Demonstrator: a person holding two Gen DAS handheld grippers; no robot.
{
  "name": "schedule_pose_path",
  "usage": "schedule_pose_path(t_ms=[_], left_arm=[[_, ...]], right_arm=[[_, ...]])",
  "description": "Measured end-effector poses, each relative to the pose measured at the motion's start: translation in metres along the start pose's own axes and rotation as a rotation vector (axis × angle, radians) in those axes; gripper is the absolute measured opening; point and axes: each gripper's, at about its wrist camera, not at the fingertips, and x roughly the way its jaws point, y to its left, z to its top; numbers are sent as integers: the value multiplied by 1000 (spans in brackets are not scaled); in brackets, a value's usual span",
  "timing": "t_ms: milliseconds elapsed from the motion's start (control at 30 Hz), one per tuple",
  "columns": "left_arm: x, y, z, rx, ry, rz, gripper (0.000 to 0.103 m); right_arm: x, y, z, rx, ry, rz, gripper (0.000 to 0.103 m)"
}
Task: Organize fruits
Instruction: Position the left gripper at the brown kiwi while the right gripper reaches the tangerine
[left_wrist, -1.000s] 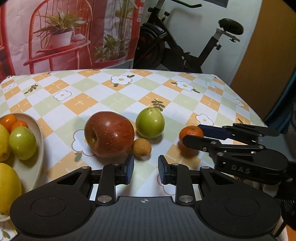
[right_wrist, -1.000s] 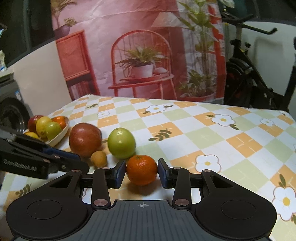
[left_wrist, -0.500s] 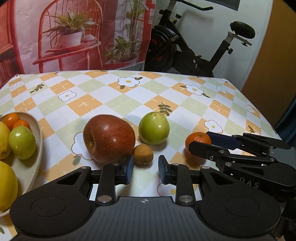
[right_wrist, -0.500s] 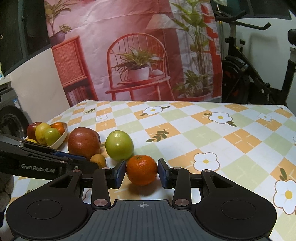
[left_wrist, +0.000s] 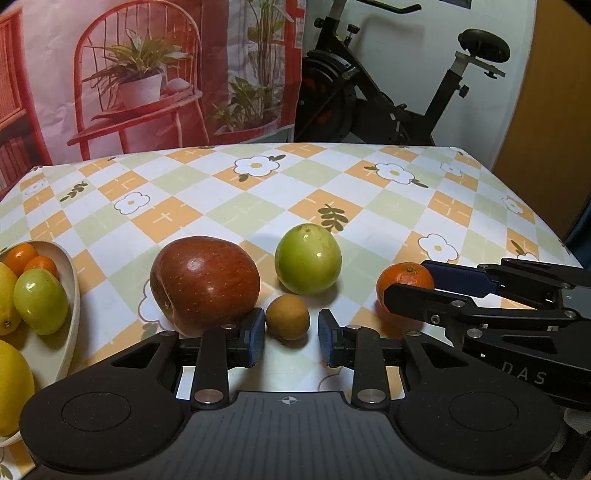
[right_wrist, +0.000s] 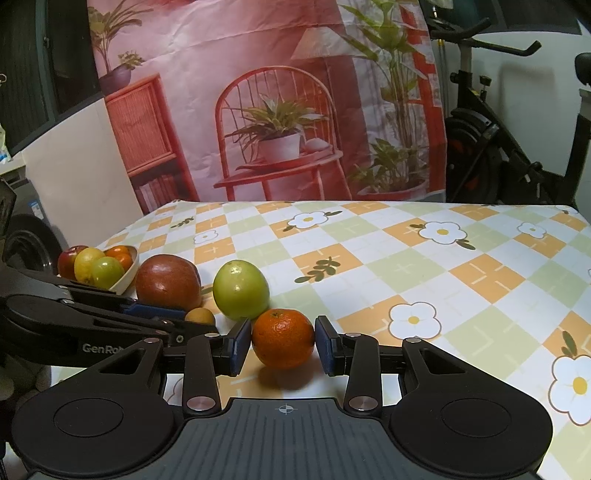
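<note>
Bowl (left_wrist: 72, 295) at far left edge of table (left_wrist: 229, 206), holding lemons, a green fruit and small oranges; right wrist view also shows a red apple in it. Next right, loose on the checked cloth: big red apple (left_wrist: 205, 280), lying on its side. Small brown fruit (left_wrist: 288, 316) just beside the apple's right lower side, in front of a round green fruit (left_wrist: 308, 258). Left gripper (left_wrist: 291, 338) low over the table, pointing at the brown fruit; jaws have just been opening a little, blue pads either side of the fruit's near end with a gap on both sides, nothing gripped. Left pad sits right by the apple; cannot tell if it touches. Further right, tangerine (right_wrist: 283, 339) resting on the table, near the green fruit. Right gripper (right_wrist: 283, 347) closed on the tangerine, both blue pads pressed on its sides. Printed backdrop with red chair and an exercise bike (left_wrist: 399, 92) behind the table.
</note>
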Motion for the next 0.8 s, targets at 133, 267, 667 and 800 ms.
schedule_pose_path(t_ms=[133, 267, 667, 800], left_arm=[[2, 1, 0, -5, 2, 0, 33], [4, 3, -1, -6, 8, -9, 33], [3, 8, -1, -21, 0, -29, 28], [2, 9, -2, -23, -1, -33, 28]], right_arm=[[0, 0, 0, -1, 4, 2, 35], [1, 1, 1, -1, 5, 1, 35], [2, 1, 1, 2, 8, 3, 35], [3, 1, 0, 3, 8, 3, 35]])
